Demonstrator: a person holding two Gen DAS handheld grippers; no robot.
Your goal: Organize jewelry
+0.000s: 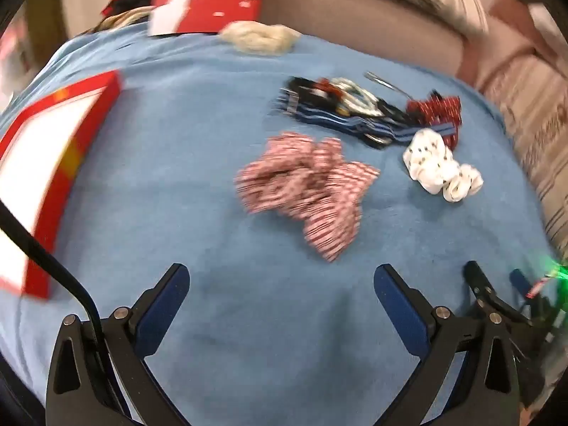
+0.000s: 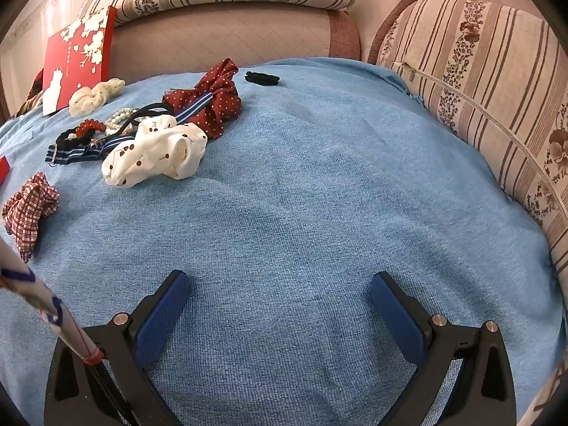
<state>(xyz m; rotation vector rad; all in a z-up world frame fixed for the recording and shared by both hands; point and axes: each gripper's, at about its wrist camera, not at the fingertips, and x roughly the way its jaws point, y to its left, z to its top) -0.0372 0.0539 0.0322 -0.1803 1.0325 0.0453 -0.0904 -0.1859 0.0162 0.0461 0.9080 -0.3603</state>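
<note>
Your things lie on a soft, nubbly blue blanket (image 2: 319, 184) spread over a sofa with striped, flowered cushions (image 2: 490, 81). Straight ahead of your left gripper (image 1: 282, 301), with bare blanket between, sits a crumpled red-and-white checked scrunchie (image 1: 309, 191); the left view is blurred, so its weave is only roughly readable. Beyond it, a tangle of navy striped bands, black elastics and beaded bracelets (image 2: 103, 131) lies touching a puffy white scrunchie with cherry print (image 2: 156, 156) and a dark red dotted fabric piece (image 2: 216, 103). A fuzzy cream scrunchie (image 2: 96, 96) rests near an upright red card with white blossoms (image 2: 81, 56), and a small black hair tie (image 2: 262, 78) lies apart at the far edge. A flat red-rimmed box (image 1: 46, 163) sits to the left of your left gripper.

Both sets of jaws stand spread wide and hold nothing. Your right gripper (image 2: 280, 301) faces bare blanket, the pile well off to its upper left.
</note>
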